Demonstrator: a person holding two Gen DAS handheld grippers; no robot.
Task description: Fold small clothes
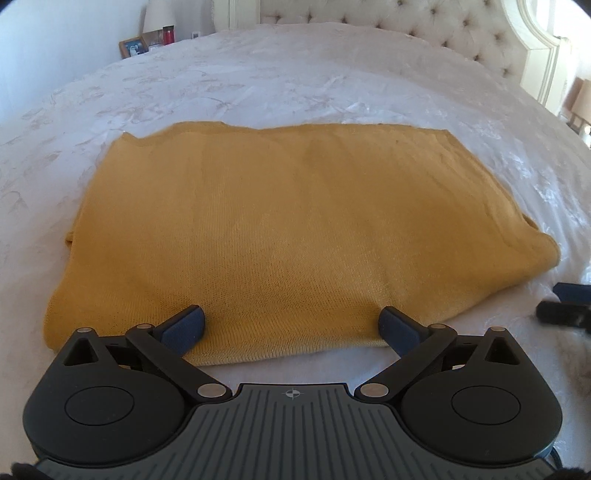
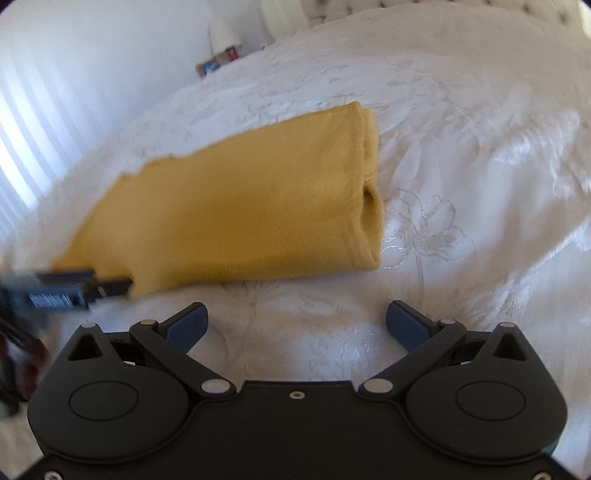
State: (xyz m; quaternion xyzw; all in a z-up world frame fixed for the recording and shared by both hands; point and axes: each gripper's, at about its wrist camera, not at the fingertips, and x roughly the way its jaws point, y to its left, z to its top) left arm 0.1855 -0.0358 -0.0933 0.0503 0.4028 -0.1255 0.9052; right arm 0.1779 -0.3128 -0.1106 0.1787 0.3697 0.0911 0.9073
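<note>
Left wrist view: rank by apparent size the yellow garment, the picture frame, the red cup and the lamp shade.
1. Yellow garment, by far the largest, though it lies nearest the camera.
2. Lamp shade, cut off by the frame edge.
3. Picture frame.
4. Red cup.
Frame and cup look close in size; both are distant and small, so their order is unsure.

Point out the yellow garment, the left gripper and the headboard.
yellow garment (image 1: 288,221): left wrist view, middle of its folded top surface.
left gripper (image 1: 291,328): left wrist view, midway between its open fingertips.
headboard (image 1: 424,22): left wrist view, tufted cream padding.
</note>
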